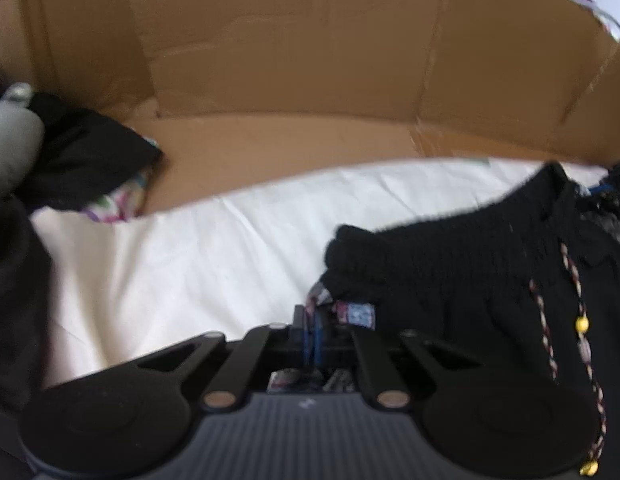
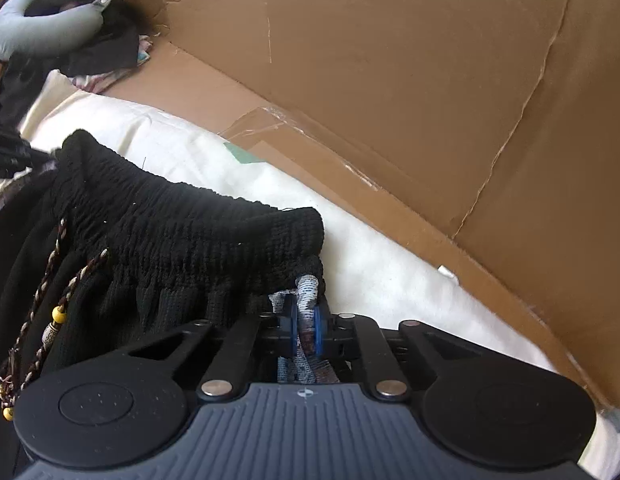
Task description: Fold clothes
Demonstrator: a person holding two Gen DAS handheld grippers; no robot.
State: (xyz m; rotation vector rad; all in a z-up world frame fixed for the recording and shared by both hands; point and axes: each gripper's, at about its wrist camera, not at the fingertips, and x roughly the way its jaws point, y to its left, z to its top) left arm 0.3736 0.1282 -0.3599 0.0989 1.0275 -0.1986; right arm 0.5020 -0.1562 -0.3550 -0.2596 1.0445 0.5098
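Note:
A black garment (image 1: 449,248) with a gathered elastic waistband lies on a white sheet (image 1: 190,260). A braided drawstring (image 1: 581,320) with yellow beads hangs from it. My left gripper (image 1: 311,336) is shut on a patterned edge of cloth at the waistband's left corner. In the right wrist view the same garment (image 2: 170,232) stretches to the left, its drawstring (image 2: 58,312) at the far left. My right gripper (image 2: 306,326) is shut on the pale patterned cloth at the waistband's right corner, pinched between its blue pads (image 2: 318,330).
A tall cardboard wall (image 1: 290,60) (image 2: 389,80) stands behind the white sheet (image 2: 389,280). At the far left lie a heap of dark clothes (image 1: 90,152) (image 2: 106,48) and a grey neck pillow (image 1: 10,148) (image 2: 38,28).

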